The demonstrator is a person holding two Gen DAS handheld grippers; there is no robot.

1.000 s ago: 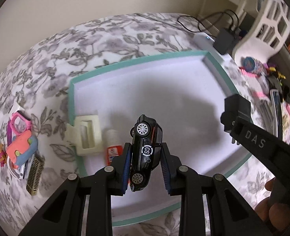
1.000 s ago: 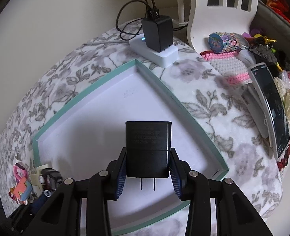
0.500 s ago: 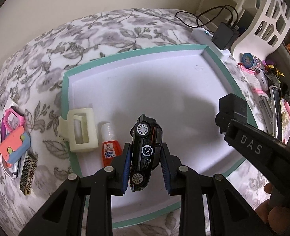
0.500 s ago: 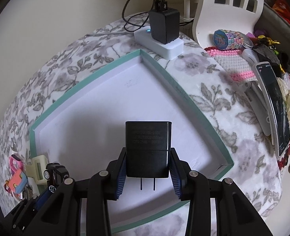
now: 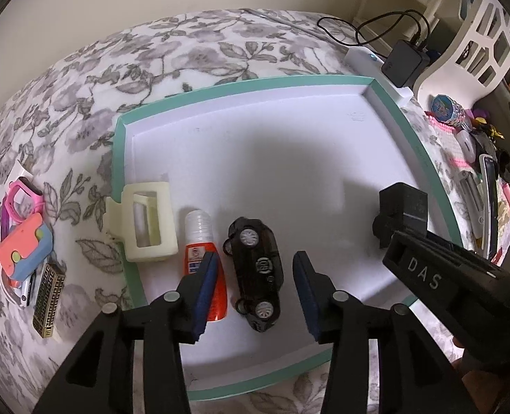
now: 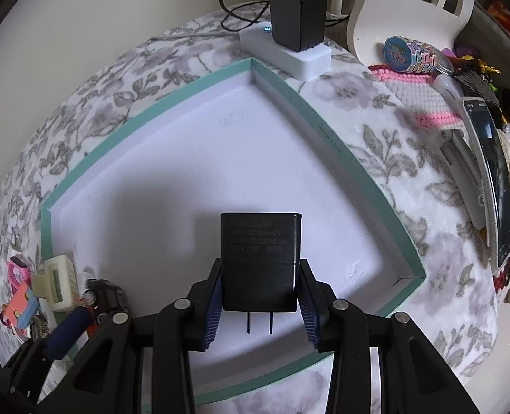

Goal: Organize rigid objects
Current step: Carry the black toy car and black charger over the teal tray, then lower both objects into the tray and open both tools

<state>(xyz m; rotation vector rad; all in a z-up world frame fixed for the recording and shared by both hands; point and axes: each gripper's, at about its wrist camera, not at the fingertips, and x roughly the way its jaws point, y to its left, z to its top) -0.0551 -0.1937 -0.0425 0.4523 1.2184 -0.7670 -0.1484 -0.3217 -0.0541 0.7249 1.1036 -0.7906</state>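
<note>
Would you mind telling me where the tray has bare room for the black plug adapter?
The tray is bare from its far rim to the right wall, right of the toy car. Its left edge is crowded: cream clip, orange bottle, car. The right gripper holds the plug adapter over bare floor.

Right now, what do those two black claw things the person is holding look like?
Both are matte black plastic. The left gripper and right gripper each have two angular fingers lined with ribbed dark-blue pads, with round silver pins at the joints. From the left camera, the right one's side shows raised letters "DAS".
</note>
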